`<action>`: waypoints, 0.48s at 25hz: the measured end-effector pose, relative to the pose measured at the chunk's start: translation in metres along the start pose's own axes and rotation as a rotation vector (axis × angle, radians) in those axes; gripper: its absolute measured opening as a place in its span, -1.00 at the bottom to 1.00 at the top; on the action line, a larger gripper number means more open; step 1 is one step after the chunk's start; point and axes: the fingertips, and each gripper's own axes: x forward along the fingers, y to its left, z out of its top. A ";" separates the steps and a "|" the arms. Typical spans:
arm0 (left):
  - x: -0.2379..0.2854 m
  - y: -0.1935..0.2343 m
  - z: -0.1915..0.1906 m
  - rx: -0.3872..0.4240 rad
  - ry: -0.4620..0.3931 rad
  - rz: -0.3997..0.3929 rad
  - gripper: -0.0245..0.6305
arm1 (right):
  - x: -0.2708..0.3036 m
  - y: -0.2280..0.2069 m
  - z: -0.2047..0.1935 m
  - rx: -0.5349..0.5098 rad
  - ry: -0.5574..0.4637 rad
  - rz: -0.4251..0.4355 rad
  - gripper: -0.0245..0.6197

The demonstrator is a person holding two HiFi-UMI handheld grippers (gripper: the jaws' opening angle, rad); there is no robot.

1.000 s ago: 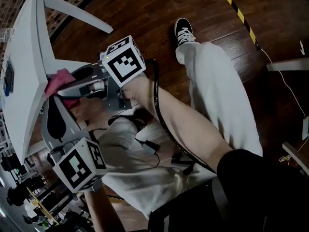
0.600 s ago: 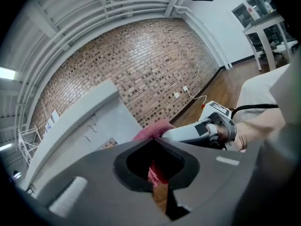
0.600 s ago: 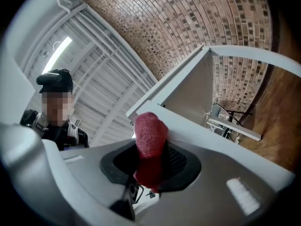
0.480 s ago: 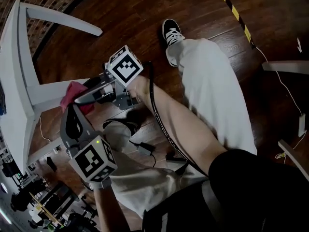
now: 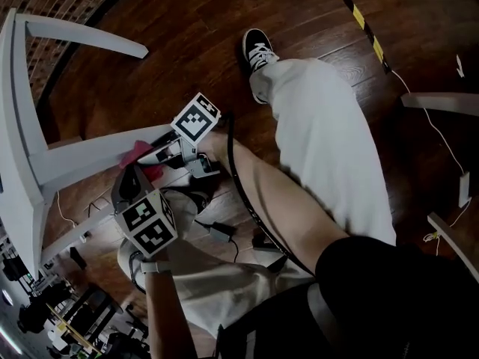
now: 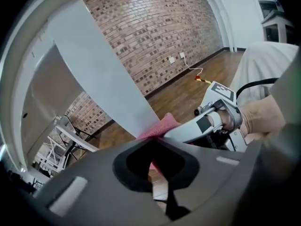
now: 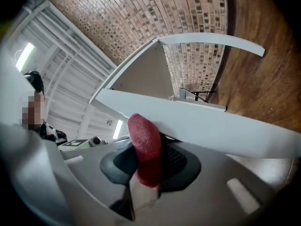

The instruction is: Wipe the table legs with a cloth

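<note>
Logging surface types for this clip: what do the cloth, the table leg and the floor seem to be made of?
Cloth: red-pink, soft nubby weave, probably microfibre or terry. Table leg: smooth, matte white, flat-faced; painted wood or metal, cannot tell. Floor: dark brown planks with seams and a slight sheen, wood or laminate.

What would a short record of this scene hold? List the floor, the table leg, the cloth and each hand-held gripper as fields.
Floor: dark wood boards
Table leg: white, slanted
Cloth: pink, pressed against the table leg
Right hand-held gripper: jaws shut on the cloth
Left hand-held gripper: jaws together, holding nothing, close to the table leg
</note>
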 end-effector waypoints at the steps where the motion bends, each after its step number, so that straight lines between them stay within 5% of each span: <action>1: 0.004 -0.003 -0.002 0.008 0.008 -0.005 -0.93 | -0.003 -0.005 -0.001 0.008 -0.010 -0.006 -0.62; 12: 0.052 -0.029 -0.041 0.049 0.102 -0.049 -0.93 | -0.031 -0.065 -0.023 0.079 0.011 -0.151 -0.61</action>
